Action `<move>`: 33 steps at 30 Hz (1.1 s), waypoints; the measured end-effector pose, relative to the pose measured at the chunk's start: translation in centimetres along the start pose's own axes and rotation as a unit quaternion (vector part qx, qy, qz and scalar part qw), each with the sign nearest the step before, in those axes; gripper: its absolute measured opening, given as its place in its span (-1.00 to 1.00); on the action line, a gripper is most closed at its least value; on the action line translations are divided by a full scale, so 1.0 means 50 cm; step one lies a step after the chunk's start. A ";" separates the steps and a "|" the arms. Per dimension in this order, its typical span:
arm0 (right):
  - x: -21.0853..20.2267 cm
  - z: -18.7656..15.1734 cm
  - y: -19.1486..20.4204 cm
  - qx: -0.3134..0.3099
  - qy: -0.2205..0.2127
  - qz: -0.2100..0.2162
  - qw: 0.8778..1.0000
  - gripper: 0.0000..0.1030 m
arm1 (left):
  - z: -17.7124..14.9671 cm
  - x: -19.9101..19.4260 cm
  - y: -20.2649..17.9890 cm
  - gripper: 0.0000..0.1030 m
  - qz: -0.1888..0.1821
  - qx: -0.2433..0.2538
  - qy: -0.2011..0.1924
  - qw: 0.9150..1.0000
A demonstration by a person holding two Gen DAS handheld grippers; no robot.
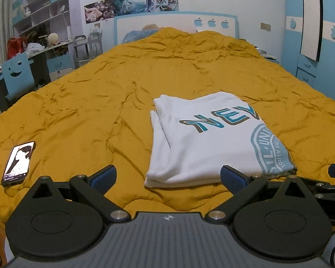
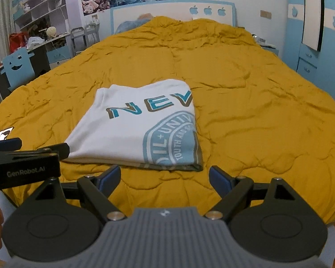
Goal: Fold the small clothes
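Observation:
A white T-shirt (image 1: 203, 140) with teal "NEV" lettering and a round teal badge lies folded into a rectangle on the mustard-yellow quilt (image 1: 100, 102). My left gripper (image 1: 167, 177) is open just short of the shirt's near edge, its right finger beside the shirt's front edge. In the right wrist view the same shirt (image 2: 131, 125) lies ahead and to the left. My right gripper (image 2: 165, 178) is open over bare quilt (image 2: 256, 111) near the shirt's front right corner, holding nothing. The left gripper's body shows at that view's left edge.
A phone (image 1: 19, 163) with a lit screen lies on the quilt at the near left. A desk, blue chair (image 1: 16, 76) and shelves stand left of the bed; a blue wardrobe (image 1: 312, 44) stands right. The headboard (image 1: 176, 24) is at the far end.

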State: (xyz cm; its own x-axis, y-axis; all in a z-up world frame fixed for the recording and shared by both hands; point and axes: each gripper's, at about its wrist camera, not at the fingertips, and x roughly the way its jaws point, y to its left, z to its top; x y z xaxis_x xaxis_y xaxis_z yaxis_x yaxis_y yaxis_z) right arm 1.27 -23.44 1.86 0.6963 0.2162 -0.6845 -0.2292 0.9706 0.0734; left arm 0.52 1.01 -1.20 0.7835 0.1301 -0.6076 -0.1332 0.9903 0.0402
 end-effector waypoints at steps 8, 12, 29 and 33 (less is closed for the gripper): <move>-0.005 -0.004 0.000 0.001 0.000 0.001 1.000 0.59 | -0.002 -0.002 -0.006 1.00 0.000 0.002 0.001 1.000; -0.007 -0.005 0.000 0.001 0.000 0.001 1.000 0.59 | -0.001 0.000 -0.004 1.00 -0.001 0.002 0.002 1.000; -0.009 -0.003 0.004 -0.003 -0.003 0.000 1.000 0.59 | -0.002 0.001 0.001 1.00 0.001 0.003 0.005 1.000; -0.009 -0.004 0.004 -0.004 -0.002 0.000 1.000 0.59 | -0.002 0.001 0.001 1.00 0.000 0.003 0.005 1.000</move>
State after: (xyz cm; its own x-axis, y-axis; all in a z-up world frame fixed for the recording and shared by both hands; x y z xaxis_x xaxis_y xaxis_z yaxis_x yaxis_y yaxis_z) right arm 0.79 -23.36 2.05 0.6992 0.2176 -0.6810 -0.2347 0.9696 0.0688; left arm 0.49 1.07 -1.29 0.7775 0.1302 -0.6153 -0.1296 0.9905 0.0458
